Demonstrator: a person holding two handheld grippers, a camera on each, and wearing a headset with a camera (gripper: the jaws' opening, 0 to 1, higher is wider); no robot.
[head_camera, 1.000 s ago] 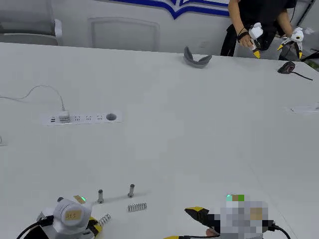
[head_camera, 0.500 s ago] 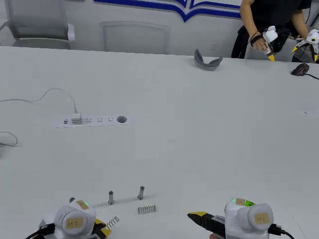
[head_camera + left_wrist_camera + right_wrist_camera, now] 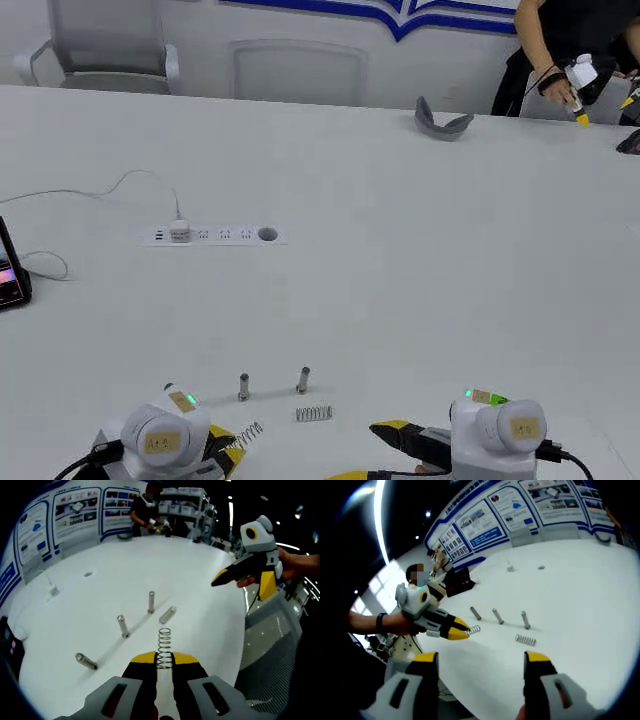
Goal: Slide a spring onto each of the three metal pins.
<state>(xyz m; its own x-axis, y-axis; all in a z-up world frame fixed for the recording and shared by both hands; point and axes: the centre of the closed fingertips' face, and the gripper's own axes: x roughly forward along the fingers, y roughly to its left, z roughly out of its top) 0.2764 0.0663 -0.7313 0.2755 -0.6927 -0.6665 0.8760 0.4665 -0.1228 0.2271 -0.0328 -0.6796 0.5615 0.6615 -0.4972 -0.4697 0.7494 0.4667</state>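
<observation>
Two bare metal pins (image 3: pixel 243 386) (image 3: pixel 302 379) stand upright on the white table (image 3: pixel 400 260). A third pin (image 3: pixel 86 661) further left looks ribbed; whether a spring sits on it I cannot tell. My left gripper (image 3: pixel 162 657) is shut on one end of a spring (image 3: pixel 164 642), which points toward the pins. The same held spring (image 3: pixel 245 433) pokes out of the left gripper (image 3: pixel 228 447) at the bottom left in the head view. A loose spring (image 3: pixel 313 412) lies flat just in front of the pins. My right gripper (image 3: pixel 481 657) is open with nothing between its fingers, right of the pins.
A white power strip (image 3: pixel 210 235) with a plugged cable lies mid-table on the left, and a dark phone (image 3: pixel 10 270) sits at the left edge. A grey curved object (image 3: pixel 443 120) rests at the far side. A person (image 3: pixel 570 50) with grippers stands at the far right corner.
The head camera has swung, shifting the whole picture. The left gripper keeps its hold on the spring near the pins. The right gripper has edged slightly closer to the pins.
</observation>
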